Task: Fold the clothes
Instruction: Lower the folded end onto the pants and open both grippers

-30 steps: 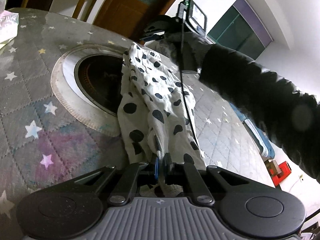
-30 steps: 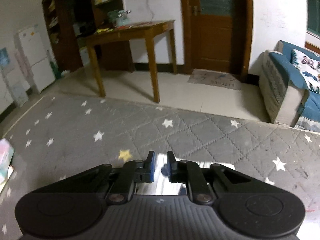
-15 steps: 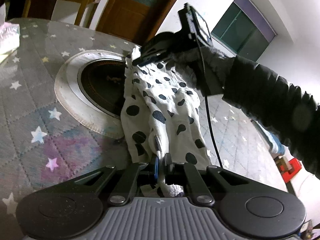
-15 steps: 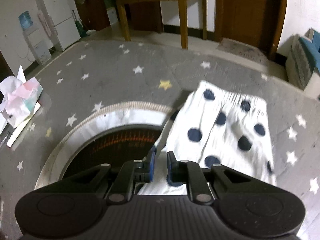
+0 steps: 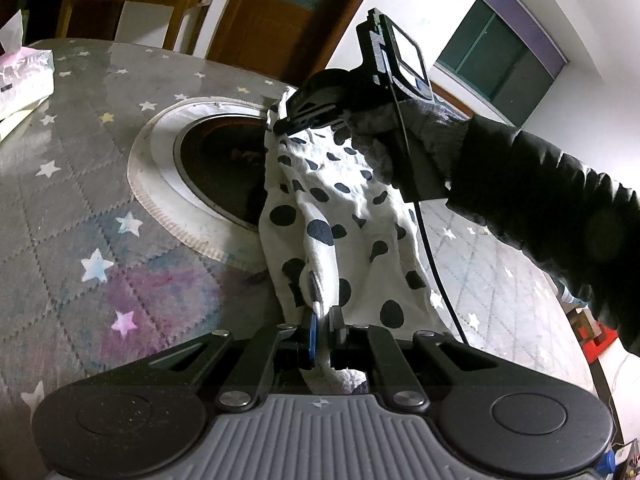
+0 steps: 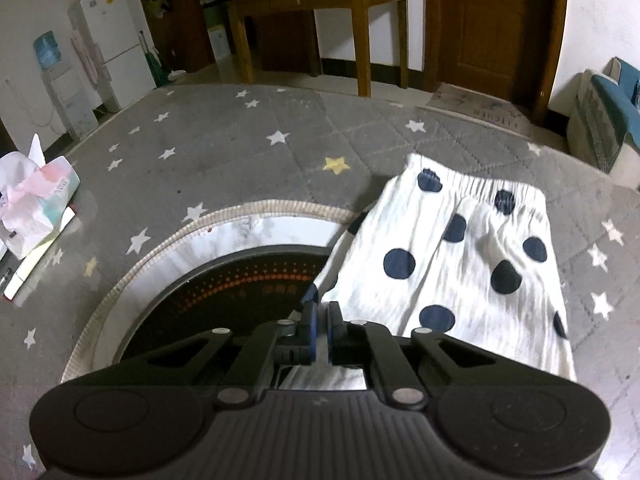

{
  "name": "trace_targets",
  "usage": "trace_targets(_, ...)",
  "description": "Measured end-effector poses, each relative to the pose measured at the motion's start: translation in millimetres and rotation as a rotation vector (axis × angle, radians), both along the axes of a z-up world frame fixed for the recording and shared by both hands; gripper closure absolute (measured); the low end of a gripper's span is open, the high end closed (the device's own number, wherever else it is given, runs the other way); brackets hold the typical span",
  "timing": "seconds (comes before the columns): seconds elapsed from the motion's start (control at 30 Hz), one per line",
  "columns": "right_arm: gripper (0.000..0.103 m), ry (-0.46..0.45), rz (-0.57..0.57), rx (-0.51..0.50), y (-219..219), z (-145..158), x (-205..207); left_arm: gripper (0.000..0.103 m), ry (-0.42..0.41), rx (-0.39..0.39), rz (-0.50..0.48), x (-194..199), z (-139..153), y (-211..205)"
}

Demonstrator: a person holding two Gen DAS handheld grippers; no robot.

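A white garment with dark dots (image 5: 344, 216) is being held at both ends over a grey quilted table cover with stars (image 5: 60, 208), its middle draped partly across the round dark heater plate (image 5: 224, 168) set into the table. A gathered edge of the cloth is being clamped between the fingers of the left gripper (image 5: 325, 322), with the fabric bunched and running back between the jaws. The far end is being held by the right gripper (image 5: 288, 120), which is carried in a gloved hand (image 5: 384, 140); in the right wrist view its fingers (image 6: 308, 320) are being kept nearly together with white cloth lying under and behind them, so a grip on the garment's edge is being judged likely, though the pinched fold itself is hidden. In that view the elastic waistband (image 6: 480, 190) is lying flat on the cover beyond the heater plate. The cloth is being judged thin, light and limp: it is sagging and creasing between the two grips, so it will be following any pull and sliding little on the quilted surface. Hold is best being taken at hems, corners or the waistband, where the doubled fabric is giving the jaws more to bite on. A tissue pack (image 6: 36, 196) is lying well apart, at the table's far side.
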State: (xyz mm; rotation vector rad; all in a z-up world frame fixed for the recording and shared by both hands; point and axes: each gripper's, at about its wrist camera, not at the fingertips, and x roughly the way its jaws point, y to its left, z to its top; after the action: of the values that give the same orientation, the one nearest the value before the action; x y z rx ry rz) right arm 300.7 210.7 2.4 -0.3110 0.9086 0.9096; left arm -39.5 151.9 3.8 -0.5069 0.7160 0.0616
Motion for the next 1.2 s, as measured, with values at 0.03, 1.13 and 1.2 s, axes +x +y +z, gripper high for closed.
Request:
trace_targets(0.03,0.097,-0.001,0.005,0.006,-0.4,1.0,0.2,0.096,0.002,0.0,0.002,-0.1,0.2,-0.2)
trace_targets(1.13,0.071,-0.073,0.244,-0.067,-65.9,30.1,-87.2,0.059,-0.018,0.083,0.09,-5.2,24.0,3.9)
trace_targets(1.2,0.068,-0.072,0.232,-0.063,-81.4,33.4,-89.1,0.058,-0.034,0.096,0.1,-6.9,30.4,4.4)
